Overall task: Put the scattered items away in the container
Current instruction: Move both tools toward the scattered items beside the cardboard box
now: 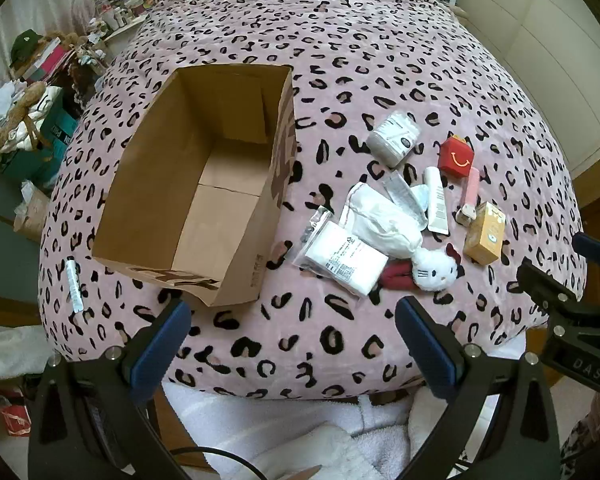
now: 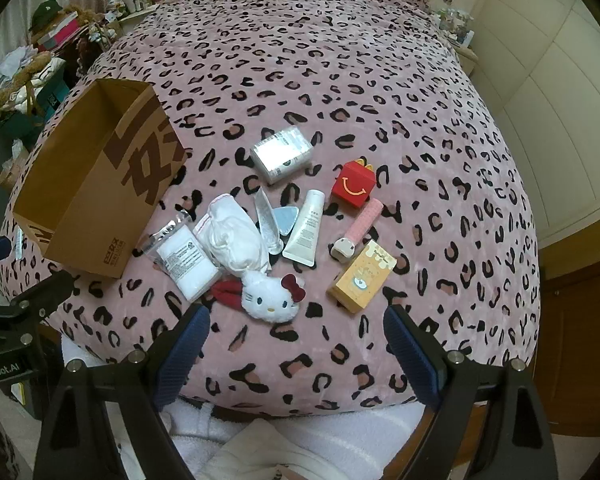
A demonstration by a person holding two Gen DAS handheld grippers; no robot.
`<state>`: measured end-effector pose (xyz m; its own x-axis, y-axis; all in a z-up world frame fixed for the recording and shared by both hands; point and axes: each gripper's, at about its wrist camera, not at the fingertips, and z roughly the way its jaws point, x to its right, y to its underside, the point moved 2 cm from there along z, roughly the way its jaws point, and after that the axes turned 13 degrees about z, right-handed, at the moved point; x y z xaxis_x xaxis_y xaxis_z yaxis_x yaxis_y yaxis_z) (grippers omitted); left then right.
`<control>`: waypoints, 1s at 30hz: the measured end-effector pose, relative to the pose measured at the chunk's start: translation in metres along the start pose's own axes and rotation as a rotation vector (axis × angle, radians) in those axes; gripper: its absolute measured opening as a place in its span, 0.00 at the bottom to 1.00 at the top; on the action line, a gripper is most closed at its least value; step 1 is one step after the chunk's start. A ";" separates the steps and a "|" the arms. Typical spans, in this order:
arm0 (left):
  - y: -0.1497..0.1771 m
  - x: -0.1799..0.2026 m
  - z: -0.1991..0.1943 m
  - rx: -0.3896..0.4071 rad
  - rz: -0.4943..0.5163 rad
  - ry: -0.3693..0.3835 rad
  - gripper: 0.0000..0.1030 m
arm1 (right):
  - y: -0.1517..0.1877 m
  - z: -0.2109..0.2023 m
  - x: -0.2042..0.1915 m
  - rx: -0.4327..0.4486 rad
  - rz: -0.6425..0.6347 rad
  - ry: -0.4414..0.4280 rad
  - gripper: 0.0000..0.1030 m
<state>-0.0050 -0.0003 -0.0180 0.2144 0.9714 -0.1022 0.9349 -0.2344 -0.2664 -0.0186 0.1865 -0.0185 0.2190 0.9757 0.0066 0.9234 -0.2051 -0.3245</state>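
An open brown cardboard box stands empty on the leopard-print bed; it also shows in the right wrist view. To its right lie scattered items: a Hello Kitty plush, a clear packet of white pads, a white pouch, a white tube, a red toy box, a pink stick, a yellow carton and a silver pack. My left gripper is open and empty near the bed's front edge. My right gripper is open and empty in front of the plush.
A small white tube lies on the bed left of the box. Cluttered shelves, bags and clothes stand left of the bed. White cupboard doors are on the right. A white towel lies below the bed edge.
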 end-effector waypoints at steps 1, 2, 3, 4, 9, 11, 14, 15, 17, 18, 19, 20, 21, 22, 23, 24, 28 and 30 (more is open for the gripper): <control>0.000 -0.003 0.000 0.000 0.000 0.000 1.00 | 0.000 0.000 0.000 0.000 0.000 0.000 0.88; 0.000 -0.005 0.000 0.000 -0.001 -0.001 1.00 | 0.000 0.000 0.000 0.000 0.000 0.002 0.88; 0.000 -0.005 0.000 0.000 0.000 0.000 1.00 | 0.000 0.000 0.000 0.001 -0.001 0.002 0.88; 0.000 -0.005 0.000 0.001 -0.001 0.001 1.00 | 0.000 0.000 0.000 0.000 0.000 0.001 0.88; 0.001 -0.002 -0.002 0.003 0.003 0.001 1.00 | 0.000 0.000 0.002 -0.001 0.003 0.002 0.88; -0.001 0.001 -0.003 0.002 0.003 0.003 1.00 | 0.000 0.000 0.003 -0.001 0.004 0.002 0.88; -0.004 0.004 -0.003 0.001 0.005 0.003 1.00 | 0.000 0.000 0.006 -0.001 0.006 -0.007 0.88; -0.003 0.006 0.000 0.000 0.010 0.002 1.00 | -0.003 0.002 0.003 0.002 0.010 -0.017 0.88; -0.004 0.007 0.002 -0.001 0.015 0.002 1.00 | -0.003 -0.001 0.008 0.018 0.016 -0.032 0.88; -0.004 0.009 0.003 -0.002 0.016 0.005 1.00 | -0.003 -0.001 0.012 0.030 0.014 -0.030 0.88; -0.005 0.010 0.005 -0.001 0.017 0.013 1.00 | -0.003 0.000 0.017 0.048 0.007 -0.017 0.88; -0.006 0.011 0.007 0.001 0.016 0.028 1.00 | -0.004 0.002 0.020 0.067 -0.005 0.001 0.88; -0.007 0.012 0.009 0.005 0.014 0.050 1.00 | -0.005 0.004 0.023 0.081 -0.016 0.025 0.88; -0.007 0.013 0.012 0.008 0.008 0.082 1.00 | -0.009 0.008 0.031 0.087 -0.020 0.048 0.88; -0.008 0.015 0.015 0.007 0.001 0.113 1.00 | -0.012 0.012 0.036 0.085 -0.016 0.065 0.88; -0.009 0.017 0.019 0.007 -0.006 0.141 1.00 | -0.014 0.016 0.044 0.079 -0.010 0.076 0.88; -0.011 0.032 0.035 -0.009 0.002 0.140 1.00 | -0.022 0.040 0.080 0.037 0.051 0.083 0.88; -0.011 0.040 0.046 -0.020 0.015 0.135 1.00 | -0.023 0.056 0.095 0.000 0.092 0.077 0.88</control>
<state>-0.0202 0.0394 -0.0633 0.2632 0.9644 0.0248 0.9365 -0.2493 -0.2465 -0.0361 0.2886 -0.0633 0.3268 0.9438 0.0492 0.8982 -0.2940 -0.3268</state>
